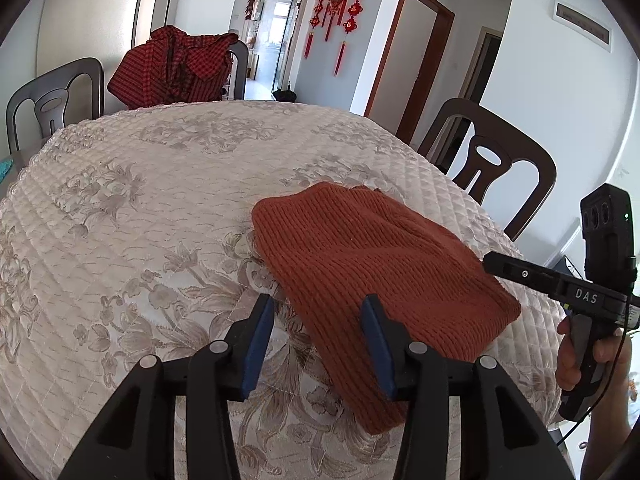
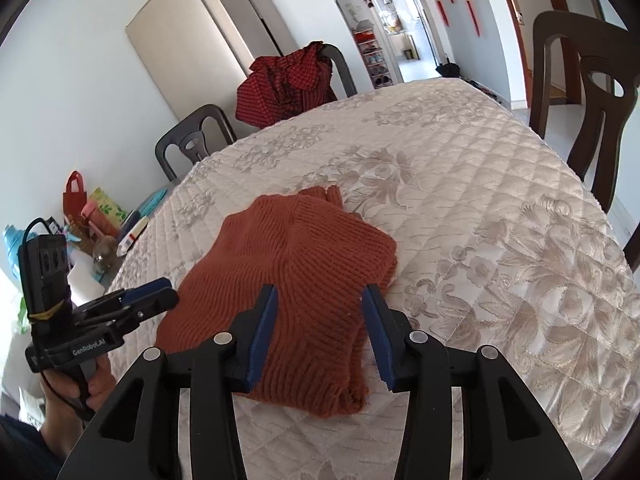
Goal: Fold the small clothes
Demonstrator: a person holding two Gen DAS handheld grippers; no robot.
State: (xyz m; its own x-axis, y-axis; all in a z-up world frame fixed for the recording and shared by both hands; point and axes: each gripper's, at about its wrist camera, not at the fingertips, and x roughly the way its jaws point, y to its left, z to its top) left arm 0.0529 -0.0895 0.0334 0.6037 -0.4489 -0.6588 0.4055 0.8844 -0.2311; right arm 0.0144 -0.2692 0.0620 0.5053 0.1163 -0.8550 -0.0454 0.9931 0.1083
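Observation:
A rust-orange knitted garment (image 1: 368, 272) lies folded into a compact rectangle on the quilted cream tablecloth (image 1: 160, 200). It also shows in the right wrist view (image 2: 296, 264). My left gripper (image 1: 318, 340) is open and empty, hovering above the garment's near left edge. My right gripper (image 2: 318, 336) is open and empty, just above the garment's near edge. The right gripper also shows at the right of the left wrist view (image 1: 496, 262), beside the garment. The left gripper shows at the left of the right wrist view (image 2: 160, 292), at the garment's left edge.
A red checked garment (image 1: 176, 68) hangs over a chair at the table's far side. Dark wooden chairs (image 1: 488, 164) stand around the table. Bags and bottles (image 2: 92, 220) clutter the area left of the table. A tall fridge (image 2: 216, 28) stands behind.

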